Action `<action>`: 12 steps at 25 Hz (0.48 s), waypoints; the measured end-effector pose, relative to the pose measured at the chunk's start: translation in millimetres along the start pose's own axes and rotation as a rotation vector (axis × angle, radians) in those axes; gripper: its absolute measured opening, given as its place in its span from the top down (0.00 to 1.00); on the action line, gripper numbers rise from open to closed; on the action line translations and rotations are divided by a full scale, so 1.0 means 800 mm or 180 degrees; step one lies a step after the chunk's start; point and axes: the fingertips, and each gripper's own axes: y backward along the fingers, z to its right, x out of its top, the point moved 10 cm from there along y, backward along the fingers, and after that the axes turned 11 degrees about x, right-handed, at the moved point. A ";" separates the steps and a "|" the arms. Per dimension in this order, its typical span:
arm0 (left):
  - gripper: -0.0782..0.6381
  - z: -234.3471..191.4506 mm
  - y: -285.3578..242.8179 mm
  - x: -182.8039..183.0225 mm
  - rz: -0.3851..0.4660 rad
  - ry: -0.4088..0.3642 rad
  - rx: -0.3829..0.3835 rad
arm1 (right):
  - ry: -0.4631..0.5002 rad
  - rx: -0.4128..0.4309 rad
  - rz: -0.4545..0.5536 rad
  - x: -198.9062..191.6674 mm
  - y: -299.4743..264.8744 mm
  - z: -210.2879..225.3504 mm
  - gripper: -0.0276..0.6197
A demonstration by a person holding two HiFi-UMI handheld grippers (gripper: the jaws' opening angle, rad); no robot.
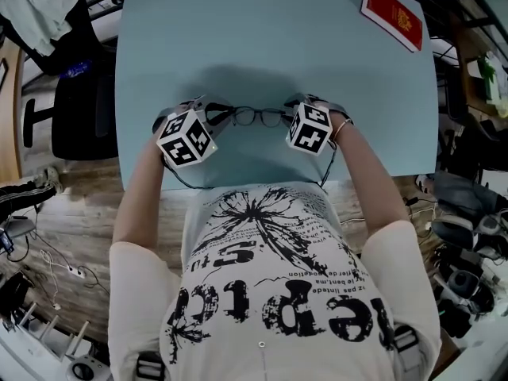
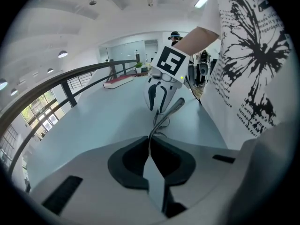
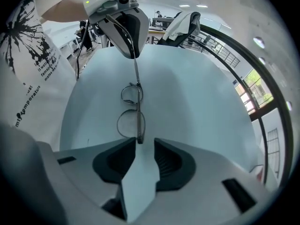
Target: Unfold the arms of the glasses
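Observation:
A pair of thin dark-rimmed glasses (image 1: pixel 258 117) lies on the pale blue table (image 1: pixel 278 46), close to its near edge and between my two grippers. My left gripper (image 1: pixel 221 117) is at the left end of the frame. In the left gripper view, the left gripper (image 2: pixel 150 146) is shut on a thin metal arm of the glasses (image 2: pixel 164 116). My right gripper (image 1: pixel 290 113) is at the right end. In the right gripper view, the right gripper (image 3: pixel 145 146) is open. The near end of the glasses (image 3: pixel 136 116) sits between the jaws, close to the left pad.
A red book (image 1: pixel 391 14) lies at the table's far right corner. A black chair (image 1: pixel 79 109) stands off the left edge, and cluttered gear lies on the floor to the right. The person's torso is right behind the near table edge.

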 end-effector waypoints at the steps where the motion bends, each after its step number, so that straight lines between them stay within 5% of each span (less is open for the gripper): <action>1: 0.85 0.001 0.000 0.000 0.0003 -0.0004 0.0008 | 0.0042 -0.0005 -0.0001 0.002 0.001 -0.001 0.74; 12: 0.85 0.003 0.000 0.002 -0.0001 0.0099 0.0039 | 0.0465 0.0146 0.0247 0.083 -0.009 -0.007 0.78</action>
